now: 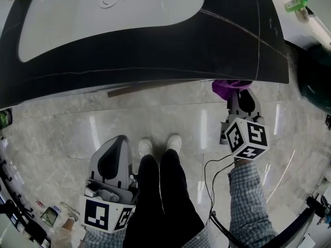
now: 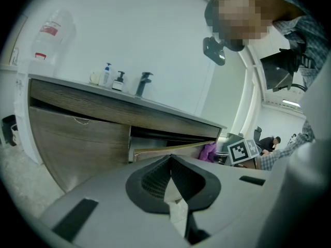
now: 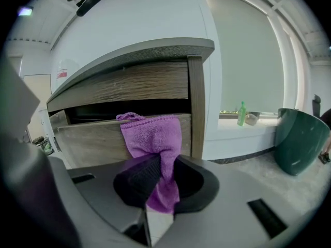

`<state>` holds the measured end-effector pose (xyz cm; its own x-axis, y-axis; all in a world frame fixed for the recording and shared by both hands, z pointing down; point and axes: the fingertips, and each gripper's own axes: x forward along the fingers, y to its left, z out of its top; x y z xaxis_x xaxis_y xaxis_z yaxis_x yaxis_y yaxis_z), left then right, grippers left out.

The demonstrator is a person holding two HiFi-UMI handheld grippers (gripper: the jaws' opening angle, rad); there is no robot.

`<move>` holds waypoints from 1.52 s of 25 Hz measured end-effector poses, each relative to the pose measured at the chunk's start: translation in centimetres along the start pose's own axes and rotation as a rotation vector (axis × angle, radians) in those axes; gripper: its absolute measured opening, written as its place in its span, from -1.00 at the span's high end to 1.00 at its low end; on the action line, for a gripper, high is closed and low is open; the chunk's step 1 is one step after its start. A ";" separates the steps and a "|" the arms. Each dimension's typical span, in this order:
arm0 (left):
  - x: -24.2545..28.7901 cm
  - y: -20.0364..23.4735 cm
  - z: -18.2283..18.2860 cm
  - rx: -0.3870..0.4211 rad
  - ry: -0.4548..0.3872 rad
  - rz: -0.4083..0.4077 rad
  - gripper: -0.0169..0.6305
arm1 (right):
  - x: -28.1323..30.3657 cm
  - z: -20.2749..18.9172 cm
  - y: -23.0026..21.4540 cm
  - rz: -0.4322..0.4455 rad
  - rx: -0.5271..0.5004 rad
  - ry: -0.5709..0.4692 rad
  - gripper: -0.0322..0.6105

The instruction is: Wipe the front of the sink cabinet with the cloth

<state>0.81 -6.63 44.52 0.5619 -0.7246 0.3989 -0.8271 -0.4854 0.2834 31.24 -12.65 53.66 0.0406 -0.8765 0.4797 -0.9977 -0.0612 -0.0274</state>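
My right gripper (image 3: 164,182) is shut on a purple cloth (image 3: 155,138), whose upper part lies against the wooden drawer front (image 3: 93,141) of the sink cabinet, near its right post (image 3: 196,107). From the head view the cloth (image 1: 227,88) shows just under the dark countertop edge (image 1: 155,50), ahead of the right gripper (image 1: 241,103). My left gripper (image 1: 111,161) hangs low beside the person's left leg, away from the cabinet; its jaws (image 2: 170,177) are shut with nothing between them. The cabinet front (image 2: 77,143) and a drawer pulled slightly out show in the left gripper view.
A white basin (image 1: 108,14) is set in the countertop. Soap bottles (image 2: 113,78) and a tap (image 2: 143,83) stand on it. A dark green bin (image 3: 300,138) sits on the marble floor at the right. A green bottle (image 3: 241,113) rests on a ledge. The person's shoes (image 1: 160,145) face the cabinet.
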 end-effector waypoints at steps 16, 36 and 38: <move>-3.2 3.8 -1.6 -0.063 -0.026 0.062 0.91 | 0.3 -1.2 9.0 0.111 0.020 -0.011 0.67; -7.4 8.7 -3.2 -0.083 -0.045 0.147 0.91 | 0.8 -4.0 23.6 0.321 -0.019 0.013 0.67; -7.8 9.2 -3.4 -0.083 -0.043 0.156 0.91 | 0.9 -4.3 25.0 0.348 -0.037 0.018 0.67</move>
<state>-11.10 -3.75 47.01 0.4242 -0.8092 0.4064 -0.8994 -0.3244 0.2928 6.07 -12.90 57.19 -0.3028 -0.8334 0.4623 -0.9530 0.2575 -0.1600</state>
